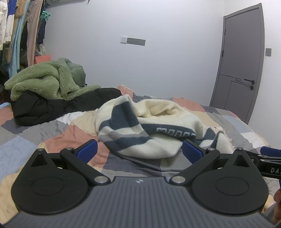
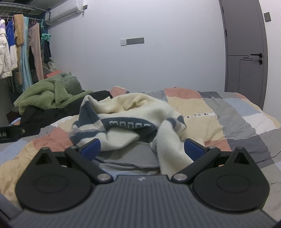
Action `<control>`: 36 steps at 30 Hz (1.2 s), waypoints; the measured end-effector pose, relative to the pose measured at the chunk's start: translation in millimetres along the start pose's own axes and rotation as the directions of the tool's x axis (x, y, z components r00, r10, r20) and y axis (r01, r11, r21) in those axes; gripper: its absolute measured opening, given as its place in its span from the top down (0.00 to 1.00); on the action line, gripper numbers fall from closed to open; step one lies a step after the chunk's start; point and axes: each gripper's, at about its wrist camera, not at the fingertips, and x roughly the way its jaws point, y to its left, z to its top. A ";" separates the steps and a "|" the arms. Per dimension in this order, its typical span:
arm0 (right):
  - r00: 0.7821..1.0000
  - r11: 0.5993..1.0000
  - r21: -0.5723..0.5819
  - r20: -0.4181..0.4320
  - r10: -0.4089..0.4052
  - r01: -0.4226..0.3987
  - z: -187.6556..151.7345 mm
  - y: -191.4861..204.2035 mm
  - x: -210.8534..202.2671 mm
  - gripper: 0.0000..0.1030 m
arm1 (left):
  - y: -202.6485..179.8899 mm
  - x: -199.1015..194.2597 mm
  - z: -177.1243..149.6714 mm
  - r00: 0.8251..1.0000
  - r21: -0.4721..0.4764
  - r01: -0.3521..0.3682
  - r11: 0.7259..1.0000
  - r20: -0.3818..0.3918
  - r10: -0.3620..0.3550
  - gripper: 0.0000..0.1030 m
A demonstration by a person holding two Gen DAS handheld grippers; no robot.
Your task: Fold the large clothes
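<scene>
- Jaws of the left gripper point(image 1: 139, 150) stood wide apart, holding nothing, its blue pads point(image 1: 87, 150) low over the bed
- Jaws of the right gripper point(image 2: 142, 149) were likewise spread and empty; one cream end of the garment hung down between them, close to the right-hand pad, and whether it touched was not clear
- Patchwork quilt point(image 2: 237, 122) in grey, peach, cream and pale blue covered the bed beneath both grippers
- Cream sweater point(image 1: 158, 121) with navy and grey stripes lay crumpled in a heap on the quilt, just ahead of both grippers; a navy band with pale lettering ran across its front
- At the right edge of the left view, part of the right gripper showed, just beside the sweater
- Farther back on the left, a black coat point(image 1: 52, 107) lay on the bed with a green fleece garment point(image 1: 40, 80) piled on top of it
- Beyond those, hanging clothes point(image 2: 22, 49) filled a rack in the left corner, under an air conditioner point(image 2: 65, 10)
- On the far wall sat a switch panel point(image 1: 133, 41), and a grey door point(image 1: 242, 61) stood closed at the right
</scene>
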 end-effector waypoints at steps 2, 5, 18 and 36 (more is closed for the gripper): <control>1.000 1.000 -0.002 0.000 0.002 -0.002 0.1 0.2 0.2 0.00 | 0.2 2.3 0.0 1.000 -0.002 -0.001 1.000 -0.006 0.001 0.00; 1.000 1.000 -0.001 -0.007 0.005 -0.005 0.2 0.4 2.3 0.00 | 1.0 6.7 1.4 1.000 -0.003 -0.001 1.000 -0.006 0.001 0.00; 1.000 1.000 -0.004 -0.007 0.003 -0.003 21.4 -2.8 27.6 0.00 | 14.8 56.7 23.5 0.999 -0.002 0.028 1.000 -0.023 -0.028 0.00; 0.996 0.995 0.085 -0.072 -0.048 0.054 65.6 -36.6 135.8 0.00 | 48.9 197.3 48.2 0.993 -0.050 0.037 0.998 -0.110 -0.043 0.00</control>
